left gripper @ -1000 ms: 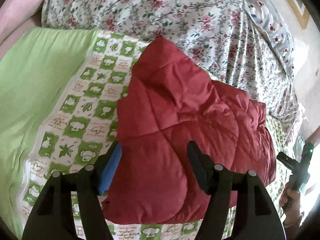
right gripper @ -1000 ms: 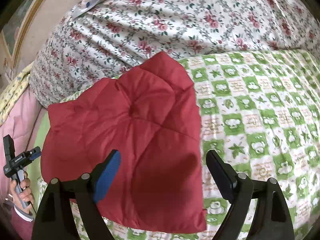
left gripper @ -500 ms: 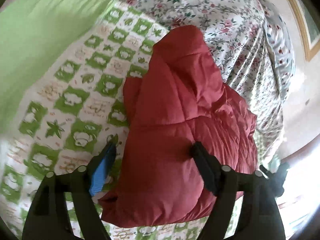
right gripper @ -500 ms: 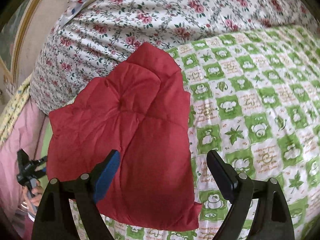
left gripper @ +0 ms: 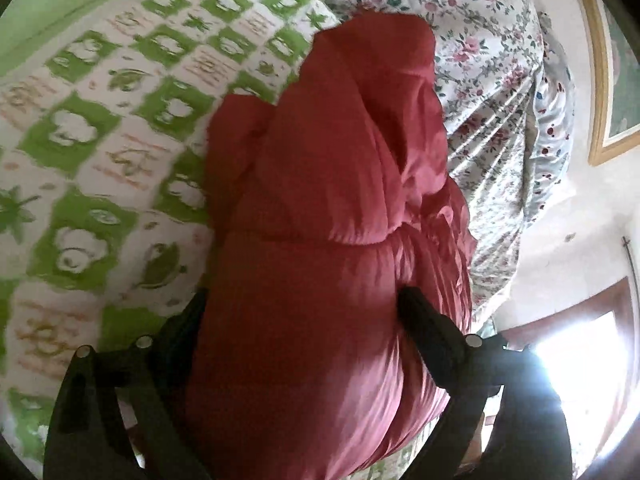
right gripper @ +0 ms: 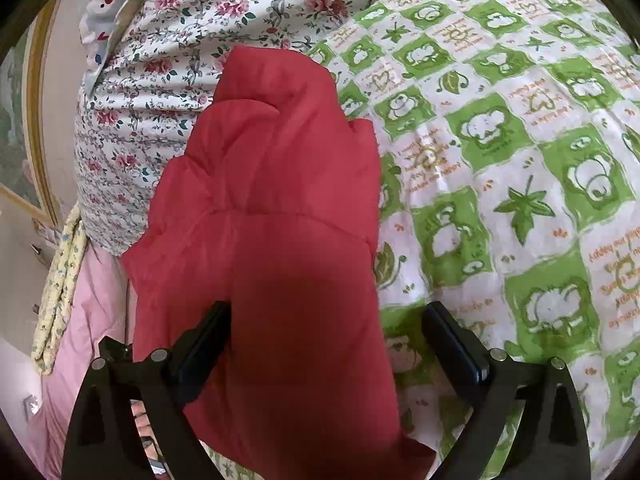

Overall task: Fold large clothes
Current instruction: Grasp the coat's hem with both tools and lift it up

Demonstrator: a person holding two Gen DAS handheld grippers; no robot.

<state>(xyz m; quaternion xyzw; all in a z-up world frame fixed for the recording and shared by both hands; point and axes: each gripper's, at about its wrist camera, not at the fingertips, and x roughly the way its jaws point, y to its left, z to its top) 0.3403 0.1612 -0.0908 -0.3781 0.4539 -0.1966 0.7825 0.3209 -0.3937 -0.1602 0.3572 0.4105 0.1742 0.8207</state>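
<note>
A red puffy coat (left gripper: pixel 332 240) lies folded in a thick bundle on a bed. In the left wrist view it fills the middle of the frame, from the top center down to the bottom. In the right wrist view the coat (right gripper: pixel 272 248) runs from the upper middle down to the bottom center.

The left gripper (left gripper: pixel 304 312) is at the bottom of its frame. Its two black fingers (left gripper: pixel 424 320) stand wide apart, one on each side of the coat's near end, and the puffy cloth bulges between them. The fingers touch the sides of the bundle, but I cannot tell if they are squeezing it.

The right gripper (right gripper: pixel 328 328) is at the bottom of its frame, and it is wide too. Its left finger (right gripper: pixel 204 340) lies against the coat, with the cloth bulging past it. Its right finger is over the quilt, apart from the coat.

Under the coat is a quilt (right gripper: pixel 500 160) with green and white squares. It fills the right side of the right view and the left side of the left view (left gripper: pixel 100 152). Next to it is a flowery sheet (left gripper: pixel 488 60) in the upper right of the left view and the upper left of the right view (right gripper: pixel 160 40). A pink blanket (right gripper: pixel 84 312) is at the lower left of the right view. A gold picture frame (left gripper: pixel 600 80) hangs on the wall at the far right of the left view
</note>
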